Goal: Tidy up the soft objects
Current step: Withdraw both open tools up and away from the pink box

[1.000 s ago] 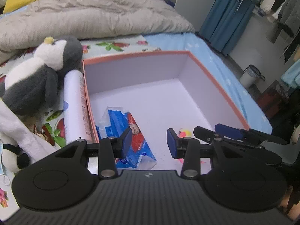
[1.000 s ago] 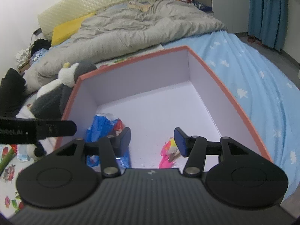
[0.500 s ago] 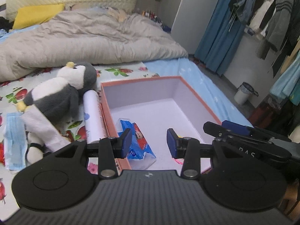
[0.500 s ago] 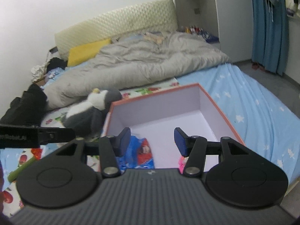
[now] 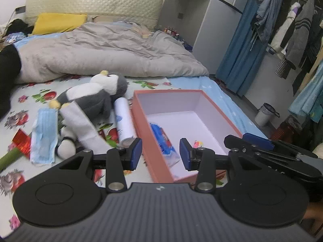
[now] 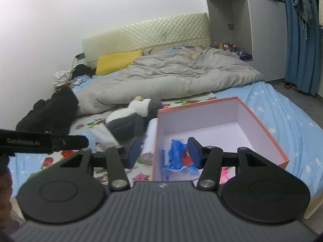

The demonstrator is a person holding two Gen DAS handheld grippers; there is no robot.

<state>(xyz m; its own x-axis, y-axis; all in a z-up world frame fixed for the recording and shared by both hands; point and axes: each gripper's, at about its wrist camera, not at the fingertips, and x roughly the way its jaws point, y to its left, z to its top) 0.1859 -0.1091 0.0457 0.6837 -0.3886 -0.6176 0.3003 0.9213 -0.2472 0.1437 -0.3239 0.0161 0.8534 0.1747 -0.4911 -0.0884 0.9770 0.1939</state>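
- The left gripper point(image 5: 159, 154) and the right gripper point(image 6: 163, 154) are pulling back and up from the orange box point(image 5: 148, 128), which is showing smaller than a second ago.
- Both are hanging with jaws parted and nothing between the pads.
- The blue packet point(image 5: 163, 143) is lying inside the box, by its left wall.
- The plush penguin point(image 5: 94, 96), the white roll point(image 5: 124, 122) and the face mask point(image 5: 43, 136), now coming into fuller view, are lying on the bed left of the box.
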